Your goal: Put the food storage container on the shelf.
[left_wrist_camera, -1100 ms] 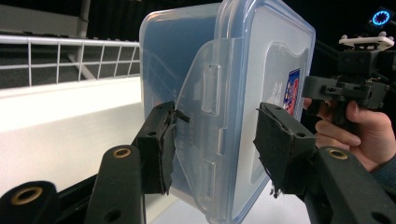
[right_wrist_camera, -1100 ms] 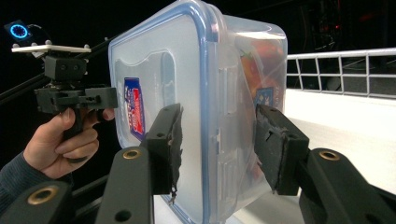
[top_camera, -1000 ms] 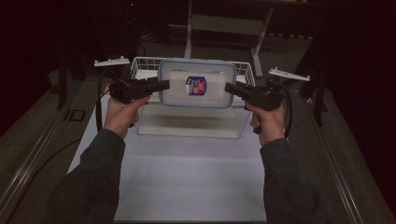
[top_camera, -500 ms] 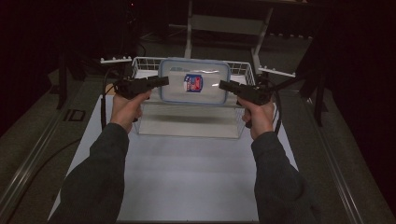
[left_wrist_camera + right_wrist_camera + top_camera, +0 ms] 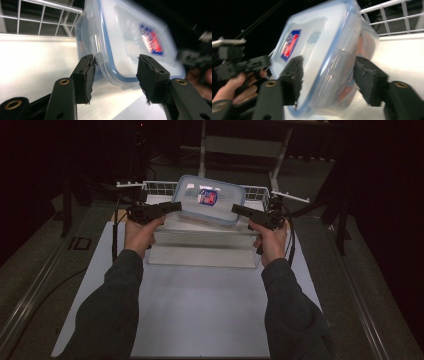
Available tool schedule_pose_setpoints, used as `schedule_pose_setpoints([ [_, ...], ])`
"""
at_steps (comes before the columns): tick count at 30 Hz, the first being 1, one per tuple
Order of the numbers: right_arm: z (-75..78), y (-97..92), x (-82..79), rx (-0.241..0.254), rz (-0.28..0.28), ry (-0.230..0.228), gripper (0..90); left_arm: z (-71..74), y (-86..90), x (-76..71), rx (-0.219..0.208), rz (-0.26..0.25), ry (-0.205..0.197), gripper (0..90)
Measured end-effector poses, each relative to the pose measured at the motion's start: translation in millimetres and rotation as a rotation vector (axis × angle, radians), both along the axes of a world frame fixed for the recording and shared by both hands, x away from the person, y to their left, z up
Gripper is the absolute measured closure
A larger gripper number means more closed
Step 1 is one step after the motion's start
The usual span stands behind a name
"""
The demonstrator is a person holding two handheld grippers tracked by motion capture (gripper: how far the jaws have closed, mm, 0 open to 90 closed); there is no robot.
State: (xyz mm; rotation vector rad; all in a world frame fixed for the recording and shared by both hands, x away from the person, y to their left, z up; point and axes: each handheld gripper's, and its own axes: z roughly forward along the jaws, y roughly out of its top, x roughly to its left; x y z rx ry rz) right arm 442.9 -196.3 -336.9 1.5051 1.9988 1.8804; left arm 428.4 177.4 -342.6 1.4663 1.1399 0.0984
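A clear lidded container [image 5: 209, 200] with a blue seal and a red-and-blue label hangs tilted over the white wire basket [image 5: 155, 185], lid facing me. My left gripper [image 5: 176, 206] is shut on its left end; in the left gripper view the container [image 5: 125, 37] sits between the pads [image 5: 87, 72] of the left gripper [image 5: 115, 67]. My right gripper [image 5: 236, 209] is at its right end. Its jaws have just been opening, and the container [image 5: 317, 37] stands loosely between the jaws of the right gripper [image 5: 327, 70].
The basket [image 5: 392, 15] stands at the back of a shiny metal tray [image 5: 200, 250] on a white mat [image 5: 200, 310]. A metal frame [image 5: 240, 145] rises behind the table. Dark floor lies on both sides.
Both hands have moved away from me and down with the container, which now tilts over the basket. The right gripper's jaws stand wider.
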Motion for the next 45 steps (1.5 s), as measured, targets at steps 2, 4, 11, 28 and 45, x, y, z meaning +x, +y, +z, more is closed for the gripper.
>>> schedule_pose_setpoints([
  [2,-1.0,-0.9,4.8,0.012,-0.014,0.009,42.0,0.3,-0.7,0.3,-0.016,0.017,-0.004,48.1],
  [4,0.6,-0.6,7.8,-0.003,-0.047,0.017,45.5,1.3,-4.1,0.1,0.027,0.024,-0.003,50.1],
  [11,12.2,-0.7,2.0,-0.12,-0.135,-0.058,42.3,-5.3,-2.6,-4.5,0.085,0.037,-0.016,46.0],
  [28,32.6,-16.4,-58.4,-0.396,0.069,-0.223,41.7,2.4,26.8,-60.5,0.271,0.035,-0.144,45.9],
  [45,-10.8,-35.6,-140.8,-0.541,0.118,-0.335,35.5,-34.9,59.5,-156.3,0.339,0.022,-0.275,43.6],
])
